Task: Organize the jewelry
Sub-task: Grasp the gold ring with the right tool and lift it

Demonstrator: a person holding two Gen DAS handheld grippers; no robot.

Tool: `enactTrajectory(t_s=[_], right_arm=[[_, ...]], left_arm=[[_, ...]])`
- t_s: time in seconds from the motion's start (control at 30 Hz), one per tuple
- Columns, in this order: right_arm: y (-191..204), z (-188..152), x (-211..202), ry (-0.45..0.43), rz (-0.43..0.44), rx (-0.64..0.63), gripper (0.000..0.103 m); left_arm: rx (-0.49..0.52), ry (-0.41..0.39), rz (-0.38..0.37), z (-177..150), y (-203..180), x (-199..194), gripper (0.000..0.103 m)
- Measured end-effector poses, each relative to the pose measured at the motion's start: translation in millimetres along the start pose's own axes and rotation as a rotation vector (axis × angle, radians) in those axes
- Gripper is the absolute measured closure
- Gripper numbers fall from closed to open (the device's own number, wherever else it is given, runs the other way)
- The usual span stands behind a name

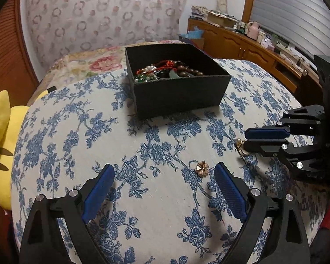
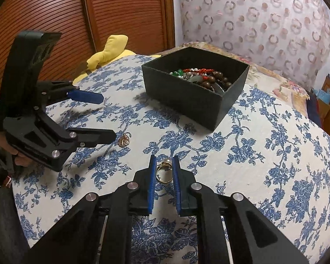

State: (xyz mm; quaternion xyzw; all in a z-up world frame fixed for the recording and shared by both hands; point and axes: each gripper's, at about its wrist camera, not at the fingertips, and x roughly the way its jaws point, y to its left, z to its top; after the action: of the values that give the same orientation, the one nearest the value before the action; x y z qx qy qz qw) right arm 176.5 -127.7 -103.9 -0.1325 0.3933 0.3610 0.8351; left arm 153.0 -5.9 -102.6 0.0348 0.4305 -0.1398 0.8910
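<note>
Black box [image 2: 193,101] on floral cloth [image 2: 275,154], already holding beads. Right gripper [image 2: 164,165] narrowed around gold ring [image 2: 164,172] — pads apparently pressing. Left gripper [image 1: 164,173] wide, flanking small gold flower piece [image 1: 202,169] — both pieces still to box.

We saw a cream cloth [image 1: 165,209] printed with blue flowers and vines. On it stood a black box [image 1: 180,94], and in it lay red, green, pearl-white and brown beads [image 1: 165,71]. A small rose-gold flower-shaped piece [image 1: 202,169] and a gold ring [image 2: 164,171] with a pearl-coloured bead lay on the cloth. Both grippers were black with blue pads [image 2: 151,184]. A yellow plush toy [image 1: 0,145] bore dark stripes. The curtain [image 2: 264,22] was pale, patterned with pinkish rings and dots; the louvred door [image 2: 44,17] was reddish brown.
</note>
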Motion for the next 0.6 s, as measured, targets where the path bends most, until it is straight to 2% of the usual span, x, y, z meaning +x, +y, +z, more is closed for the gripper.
enactTrajectory(t_s=[0.1,0.23,0.5,0.53,0.6], right_arm=[[2.7,0.4,3.4,0.011,-0.025,-0.028,0.087],[3.1,0.2,5.8,0.019,-0.025,-0.036,0.075],[9.4,-4.4,9.8,0.036,-0.05,-0.089,0.075],[9.5,-4.7,9.7,0.038,-0.045,-0.091,0.081],[8.4,-5.1,9.0,0.039,-0.042,-0.091,0.081]], left_arm=[[0.002,0.007,-0.003,-1.2,-1.3,1.5,0.014],[0.006,0.014,-0.007,-2.0,-3.4,3.4,0.014],[0.013,0.023,-0.007,-1.8,-5.8,7.1,0.014],[0.017,0.024,-0.007,-1.6,-6.9,7.3,0.014],[0.029,0.026,-0.008,-0.6,-10.2,7.9,0.014]])
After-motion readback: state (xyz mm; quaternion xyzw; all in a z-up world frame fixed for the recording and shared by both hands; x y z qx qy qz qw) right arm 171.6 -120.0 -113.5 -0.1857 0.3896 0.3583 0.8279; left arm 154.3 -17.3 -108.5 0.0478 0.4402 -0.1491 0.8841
